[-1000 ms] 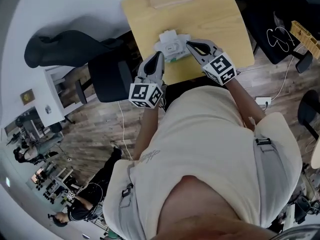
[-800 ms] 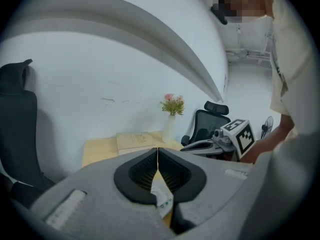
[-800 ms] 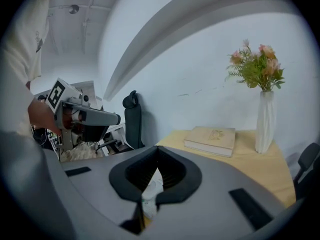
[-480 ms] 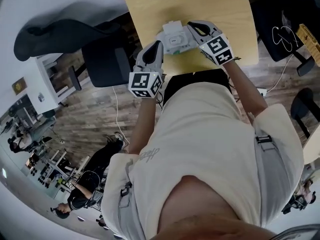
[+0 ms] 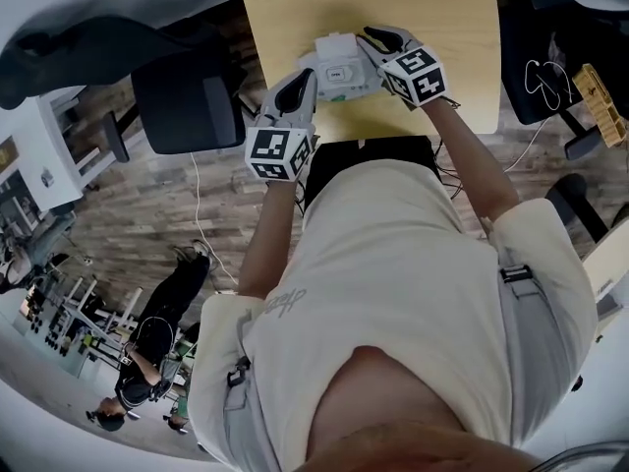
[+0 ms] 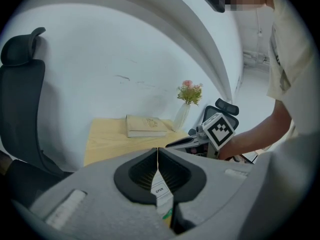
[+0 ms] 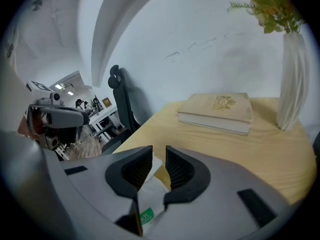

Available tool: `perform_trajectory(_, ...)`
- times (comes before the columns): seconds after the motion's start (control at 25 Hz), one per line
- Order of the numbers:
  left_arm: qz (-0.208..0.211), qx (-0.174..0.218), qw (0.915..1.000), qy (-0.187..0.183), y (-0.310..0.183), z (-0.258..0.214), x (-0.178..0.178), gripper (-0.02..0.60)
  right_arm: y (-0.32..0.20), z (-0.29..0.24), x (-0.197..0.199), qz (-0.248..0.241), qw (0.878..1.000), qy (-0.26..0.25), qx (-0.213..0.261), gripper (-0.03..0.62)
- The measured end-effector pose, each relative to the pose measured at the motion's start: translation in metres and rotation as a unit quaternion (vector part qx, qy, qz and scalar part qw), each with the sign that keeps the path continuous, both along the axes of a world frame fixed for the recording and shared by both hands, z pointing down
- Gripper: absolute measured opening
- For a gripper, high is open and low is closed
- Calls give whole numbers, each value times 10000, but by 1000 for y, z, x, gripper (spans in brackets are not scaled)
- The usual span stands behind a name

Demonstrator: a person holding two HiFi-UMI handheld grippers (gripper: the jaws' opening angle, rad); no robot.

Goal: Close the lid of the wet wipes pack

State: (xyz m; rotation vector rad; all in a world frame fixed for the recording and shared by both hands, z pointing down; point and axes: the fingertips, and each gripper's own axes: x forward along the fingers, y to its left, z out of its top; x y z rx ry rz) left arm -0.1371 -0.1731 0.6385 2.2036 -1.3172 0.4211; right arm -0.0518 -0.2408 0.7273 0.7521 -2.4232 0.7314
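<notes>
**Wet wipes pack, closing step.** The wet wipes pack [image 5: 339,70] lies flat near the front edge of the wooden tabletop [image 5: 442,18], with its white lid panel facing up. The head view does not show whether the lid is fully seated.

- **Left claw [image 6: 157,155]:** the jaws are closed together with their tips meeting, at the pack's left side. A strip of the pack printed "OPEN" shows just beneath them, but it is not clear that they pinch it.
- **Right claw [image 7: 159,160]:** the jaws stand a narrow gap apart with nothing between the pads. The claw lies over the pack's far right corner, with white wrapper below it.

Compared with a second ago, both claws have travelled along the pack's sides. The left went from the near-left corner to mid-edge, and the right from mid-edge to the far corner. As a judgement, this brackets the pack and puts the right claw where it can bear down on the lid, so the closing looks under way rather than confirmed.

Beyond the pack, farther back on the tabletop, are a closed book [image 7: 217,111] and a white vase [image 7: 292,84] of flowers. To the pack's left, off the tabletop, stands a black office chair [image 5: 187,106].
</notes>
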Motion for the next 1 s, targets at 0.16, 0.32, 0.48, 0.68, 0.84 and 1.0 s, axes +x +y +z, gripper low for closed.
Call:
perform_trajectory(0.16, -68, -62, 10000, 2, -3, 6, -4, 17, -3, 18, -5, -219, 9989, 33, -402, 84)
perform_trajectory(0.32, -124, -162, 9998, 2, 0, 9, -10, 17, -6, 39, -11, -332, 9927, -102, -1158, 86)
perform_trajectory(0.48, -190, -267, 9994, -74, 9, 14, -20, 17, -8, 54, -15, -480, 9867, -25, -1554, 86)
perform_trajectory(0.68, -217, -360, 9991, -77, 14, 17, -22, 17, -7, 57, -19, -630, 9797, -73, -1902, 85)
perform_trajectory(0.84, -205, -360, 9991, -103, 18, 16, -23, 17, 3, 57, -27, -944, 9717, -139, -2163, 84)
perform_trajectory(1.0, -237, -322, 9992, -95, 19, 13, -25, 17, 4, 52, -28, -1071, 9755, -70, -1920, 54)
